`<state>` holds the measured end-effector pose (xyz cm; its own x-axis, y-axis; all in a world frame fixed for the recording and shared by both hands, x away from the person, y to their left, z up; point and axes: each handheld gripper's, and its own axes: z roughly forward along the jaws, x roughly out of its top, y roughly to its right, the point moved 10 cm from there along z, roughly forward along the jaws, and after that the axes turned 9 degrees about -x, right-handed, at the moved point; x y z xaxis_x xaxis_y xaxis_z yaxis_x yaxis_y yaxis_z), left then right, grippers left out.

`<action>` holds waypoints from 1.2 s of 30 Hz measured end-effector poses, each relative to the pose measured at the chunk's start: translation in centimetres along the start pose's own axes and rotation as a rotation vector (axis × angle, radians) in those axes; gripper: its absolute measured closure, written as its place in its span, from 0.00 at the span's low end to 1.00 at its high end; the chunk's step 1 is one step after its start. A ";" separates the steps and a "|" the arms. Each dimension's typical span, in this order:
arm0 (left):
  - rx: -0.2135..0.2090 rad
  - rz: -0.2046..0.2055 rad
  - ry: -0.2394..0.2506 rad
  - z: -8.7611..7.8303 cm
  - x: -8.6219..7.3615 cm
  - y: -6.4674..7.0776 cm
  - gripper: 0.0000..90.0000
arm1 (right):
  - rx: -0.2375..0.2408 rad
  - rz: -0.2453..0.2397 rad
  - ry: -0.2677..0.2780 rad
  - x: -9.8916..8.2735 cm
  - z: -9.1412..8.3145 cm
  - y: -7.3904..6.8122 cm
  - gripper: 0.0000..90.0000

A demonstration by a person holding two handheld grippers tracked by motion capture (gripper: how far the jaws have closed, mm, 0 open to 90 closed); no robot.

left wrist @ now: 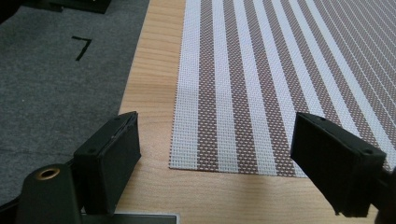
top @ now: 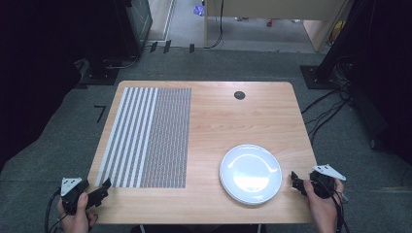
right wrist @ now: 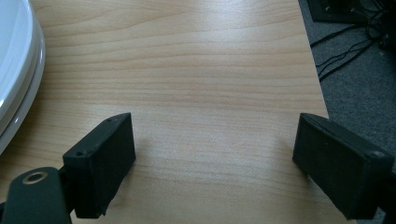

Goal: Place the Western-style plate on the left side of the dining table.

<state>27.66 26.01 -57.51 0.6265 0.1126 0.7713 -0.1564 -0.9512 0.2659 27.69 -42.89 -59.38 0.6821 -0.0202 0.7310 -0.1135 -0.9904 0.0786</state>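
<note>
From the high view, a wooden table (top: pixel 233 121) carries a striped woven placemat (top: pixel 148 136) along its left side and a stack of white plates (top: pixel 250 173) at the near right; the left gripper (top: pixel 99 190) hovers just off the mat's near-left corner and the right gripper (top: pixel 297 183) sits just right of the plates, both with jaws spread and empty. In the left gripper view, the 2 black jaws stand wide apart over the mat's near edge (left wrist: pixel 233 163), nothing between them. In the right gripper view, the jaws are equally wide over bare wood, with the plate rims (right wrist: pixel 18 84) at the left edge. The work looks set to begin with the plates: I judge the right gripper should swing left, straddle only the top rim, and close firmly before lifting, so the plates beneath stay put.
</note>
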 end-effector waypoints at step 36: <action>-0.141 0.038 0.062 0.5 5.2 7.7 0.18 | 0.000 0.000 -0.003 0.0 0.0 0.0 0.13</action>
<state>30.10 19.13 -51.74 0.5700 0.0988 0.8157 -0.2875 -0.9060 0.3107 27.69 -42.87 -59.39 0.6840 -0.0210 0.7292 -0.1139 -0.9904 0.0784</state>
